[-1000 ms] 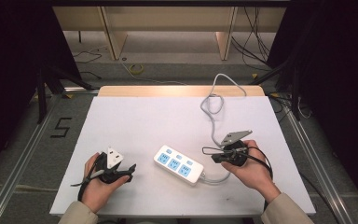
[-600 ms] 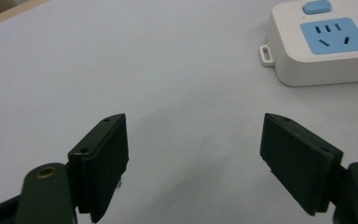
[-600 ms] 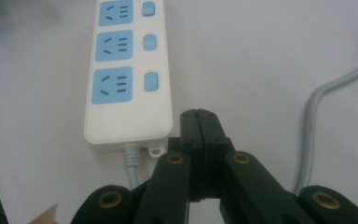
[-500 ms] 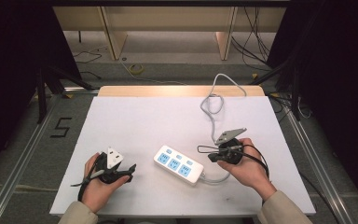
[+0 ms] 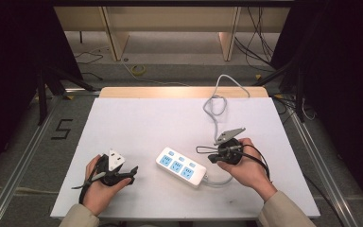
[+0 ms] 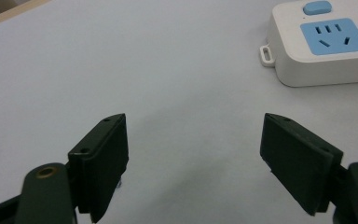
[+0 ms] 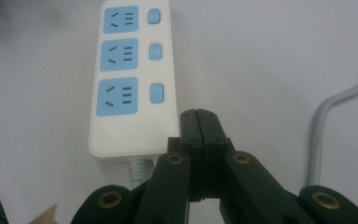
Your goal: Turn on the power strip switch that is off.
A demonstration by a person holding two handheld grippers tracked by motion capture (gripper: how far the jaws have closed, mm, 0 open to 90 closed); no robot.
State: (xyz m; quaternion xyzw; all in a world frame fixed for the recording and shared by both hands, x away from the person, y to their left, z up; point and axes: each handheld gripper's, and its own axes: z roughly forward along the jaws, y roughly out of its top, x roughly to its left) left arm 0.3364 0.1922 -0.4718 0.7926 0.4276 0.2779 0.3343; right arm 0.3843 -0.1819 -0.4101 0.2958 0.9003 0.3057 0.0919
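Note:
A white power strip (image 5: 182,166) with three blue sockets lies flat on the white table (image 5: 160,118), between my two hands. My left gripper (image 5: 132,173) rests on the table to the strip's left and points at it. Its jaws stand wide open around bare tabletop in the left gripper view (image 6: 196,163), with the strip's end (image 6: 326,42) ahead at the upper right. My right gripper (image 5: 209,156) hovers by the strip's cable end. In the right gripper view its jaws (image 7: 199,119) are pressed together with nothing between them, just short of the strip (image 7: 130,79).
The strip's grey cable (image 5: 215,106) loops from its right end up the table and over the far edge; it also runs beside my right gripper (image 7: 326,121). A number five is marked on the floor (image 5: 62,128) to the left. Wooden furniture legs stand behind the table.
My right gripper has shifted slightly left, toward the strip's cable end, with its jaws still shut. The left gripper and the strip have stayed put.

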